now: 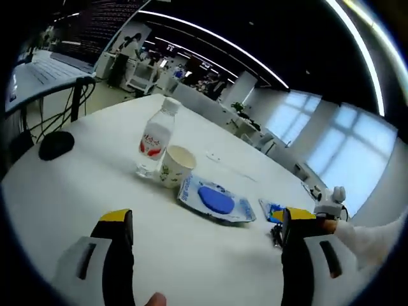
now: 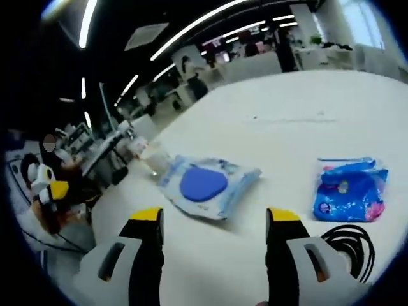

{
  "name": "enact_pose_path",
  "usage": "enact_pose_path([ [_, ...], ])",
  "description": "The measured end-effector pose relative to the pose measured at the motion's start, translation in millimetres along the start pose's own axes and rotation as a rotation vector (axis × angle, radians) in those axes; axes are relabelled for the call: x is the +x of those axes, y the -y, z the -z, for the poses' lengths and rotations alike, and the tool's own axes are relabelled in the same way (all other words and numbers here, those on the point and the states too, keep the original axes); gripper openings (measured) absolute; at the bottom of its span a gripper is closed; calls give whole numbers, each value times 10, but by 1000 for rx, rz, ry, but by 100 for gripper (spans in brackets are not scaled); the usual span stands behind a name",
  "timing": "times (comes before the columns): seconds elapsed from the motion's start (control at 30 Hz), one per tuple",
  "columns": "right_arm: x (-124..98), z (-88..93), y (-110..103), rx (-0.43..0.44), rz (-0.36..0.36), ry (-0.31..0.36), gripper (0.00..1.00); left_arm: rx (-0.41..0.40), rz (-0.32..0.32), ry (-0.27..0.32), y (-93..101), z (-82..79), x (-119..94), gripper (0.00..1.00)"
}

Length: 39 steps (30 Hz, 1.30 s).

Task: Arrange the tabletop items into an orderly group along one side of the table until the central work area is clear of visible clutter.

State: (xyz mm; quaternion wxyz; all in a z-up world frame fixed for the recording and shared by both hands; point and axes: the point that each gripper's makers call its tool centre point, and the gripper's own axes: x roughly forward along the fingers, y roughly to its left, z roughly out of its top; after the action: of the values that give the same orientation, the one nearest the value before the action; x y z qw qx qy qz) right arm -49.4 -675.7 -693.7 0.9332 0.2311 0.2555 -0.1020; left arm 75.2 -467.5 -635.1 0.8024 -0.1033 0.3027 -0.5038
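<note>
On the white table (image 1: 95, 191) a clear water bottle (image 1: 155, 139) with a red label stands next to a paper cup (image 1: 176, 166). In front of them lies a wet-wipes pack (image 1: 215, 201) with a blue lid. A small blue packet (image 1: 273, 212) and a black cable (image 1: 276, 236) lie to its right. My left gripper (image 1: 207, 220) is open, short of the pack. My right gripper (image 2: 214, 215) is open too, just short of the same wipes pack (image 2: 207, 185). The blue packet (image 2: 350, 191) and the coiled cable (image 2: 347, 245) lie to its right.
A black mouse (image 1: 56, 145) lies at the table's far left. A white sleeve (image 1: 376, 236) comes in from the right. Desks, chairs and people fill the office beyond the table. Bare table (image 2: 306, 108) stretches behind the pack.
</note>
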Motion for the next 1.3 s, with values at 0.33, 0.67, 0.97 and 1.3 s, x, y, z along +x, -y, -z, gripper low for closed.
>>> enact_pose_path([
  [0.33,-355,-27,154,8,42,33,65,3,23,-7,139,22,-15,100],
  [0.67,-511,18,202,22,52,44,63,38,66,-29,345,34,50,100],
  [0.97,-703,132,265,34,53,47,64,69,95,-64,543,170,78,98],
  [1.3,-998,342,301,70,61,43,64,110,138,-139,745,462,124,96],
])
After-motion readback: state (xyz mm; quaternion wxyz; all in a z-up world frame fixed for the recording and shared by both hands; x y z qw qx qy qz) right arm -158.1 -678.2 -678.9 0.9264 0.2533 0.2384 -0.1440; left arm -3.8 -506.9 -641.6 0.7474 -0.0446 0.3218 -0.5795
